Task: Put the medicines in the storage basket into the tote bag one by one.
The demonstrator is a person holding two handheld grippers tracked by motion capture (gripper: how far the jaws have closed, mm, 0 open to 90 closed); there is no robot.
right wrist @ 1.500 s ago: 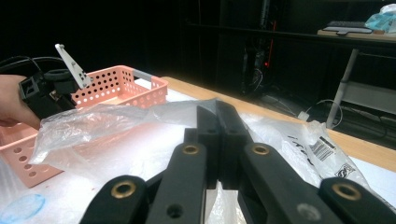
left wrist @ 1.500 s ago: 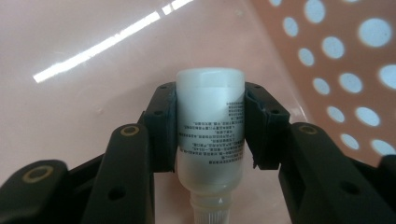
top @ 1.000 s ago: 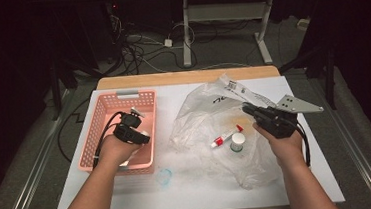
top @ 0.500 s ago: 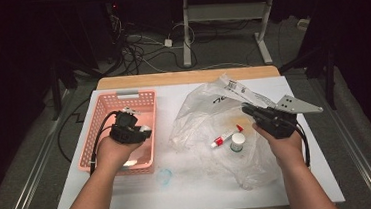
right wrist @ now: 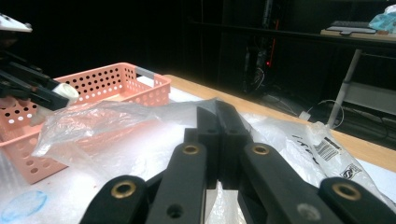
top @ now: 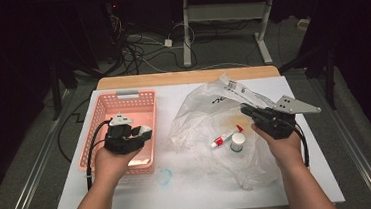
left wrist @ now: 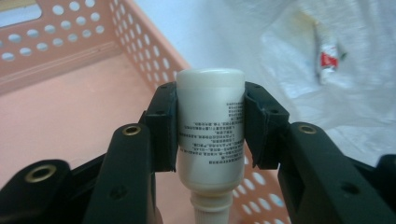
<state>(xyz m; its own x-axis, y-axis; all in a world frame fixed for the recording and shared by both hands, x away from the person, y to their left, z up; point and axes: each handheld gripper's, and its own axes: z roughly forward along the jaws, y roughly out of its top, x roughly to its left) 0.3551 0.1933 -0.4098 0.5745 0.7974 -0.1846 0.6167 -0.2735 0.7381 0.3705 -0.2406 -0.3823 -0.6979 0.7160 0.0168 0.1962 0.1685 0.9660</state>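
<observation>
My left gripper (top: 144,134) hangs over the pink basket (top: 125,96) and is shut on a white bottle (left wrist: 210,93) with small print. The bottle is clamped across its body, neck toward the camera. My right gripper (top: 246,110) is shut at the upper edge of a crumpled clear plastic bag (top: 199,118). In the right gripper view the film (right wrist: 116,116) rises to the closed tips (right wrist: 217,109). Inside the bag lie a red-and-white tube (top: 226,136) and a small white jar (top: 237,141).
The basket (left wrist: 70,107) floor under the bottle is bare. A faint blue ring (top: 165,176) marks the white tabletop in front of the basket. Cables and a table frame stand on the dark floor beyond the far edge.
The left hand has shifted a little and risen over the basket with the bottle still in its jaws. The right hand and the bag have stayed put.
</observation>
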